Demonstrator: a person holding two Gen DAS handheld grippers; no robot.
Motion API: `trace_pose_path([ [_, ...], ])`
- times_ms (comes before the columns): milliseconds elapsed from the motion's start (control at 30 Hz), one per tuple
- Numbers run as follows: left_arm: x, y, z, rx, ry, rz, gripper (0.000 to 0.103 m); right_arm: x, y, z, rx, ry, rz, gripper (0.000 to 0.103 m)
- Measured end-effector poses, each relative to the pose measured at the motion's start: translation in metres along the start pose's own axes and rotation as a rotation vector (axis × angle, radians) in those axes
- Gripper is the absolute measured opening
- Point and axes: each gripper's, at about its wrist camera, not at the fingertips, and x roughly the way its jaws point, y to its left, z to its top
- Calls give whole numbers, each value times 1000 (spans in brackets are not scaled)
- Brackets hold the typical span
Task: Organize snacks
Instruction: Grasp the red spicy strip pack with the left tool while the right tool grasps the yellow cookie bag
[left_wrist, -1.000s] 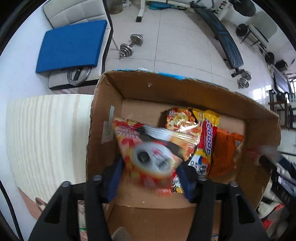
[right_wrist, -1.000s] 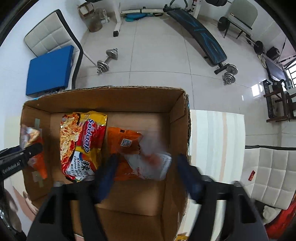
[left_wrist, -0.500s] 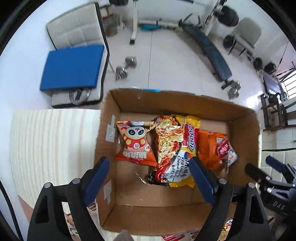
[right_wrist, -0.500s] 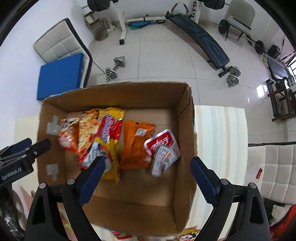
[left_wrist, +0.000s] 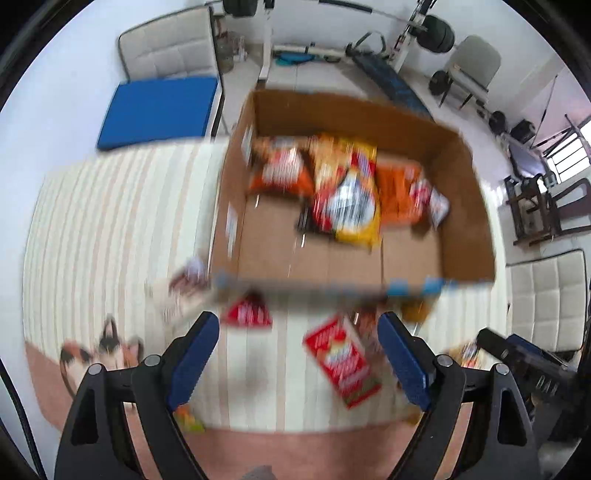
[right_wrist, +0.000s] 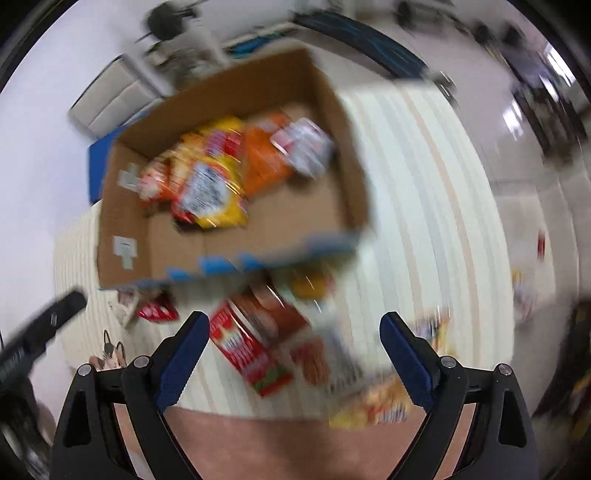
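Both views are blurred by motion. A cardboard box (left_wrist: 469, 206) (right_wrist: 343, 162) on the striped table holds several snack packets, among them a yellow noodle packet (left_wrist: 349, 199) (right_wrist: 210, 184) and an orange packet (left_wrist: 397, 188) (right_wrist: 264, 155). My left gripper (left_wrist: 297, 332) stands open and empty above loose packets in front of the box: a red packet (left_wrist: 343, 363) and a small red one (left_wrist: 247, 312). My right gripper (right_wrist: 293, 332) is open and empty over the same red packet (right_wrist: 247, 347) and a brown one (right_wrist: 271, 306). Each gripper's dark body shows at the other view's edge.
The striped cream table (left_wrist: 110, 221) (right_wrist: 424, 206) has a pink near edge with a cat print (left_wrist: 107, 349). More packets lie at the right (right_wrist: 369, 404). Beyond the table are a white chair with a blue cushion (left_wrist: 159, 107) and gym equipment (left_wrist: 384, 81) on the floor.
Both grippers let go of their packets inside the box, opened wide and pulled back toward the near side of the table. The box now lies farther ahead, and loose packets appear under the fingers.
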Motion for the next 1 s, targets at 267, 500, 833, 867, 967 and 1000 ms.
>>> trace_pose_path([
  [267, 73, -1, -71, -63, 226, -67, 88, 64, -109, -84, 423, 139, 99, 96],
  [500, 137, -10, -73, -255, 317, -113, 88, 98, -136, -111, 558, 141, 161, 94],
  [833, 180, -65, -66, -142, 286, 111, 88, 124, -131, -111, 516, 182, 145, 78],
  [867, 182, -69, -68, -135, 288, 114, 88, 125, -129, -109, 505, 183, 140, 78],
  [967, 190, -75, -79, -117, 290, 80, 88, 127, -126, -104, 477, 185, 121, 78],
  [1000, 190, -76, -81, -114, 289, 82, 88, 128, -125, -101, 467, 188, 112, 78],
])
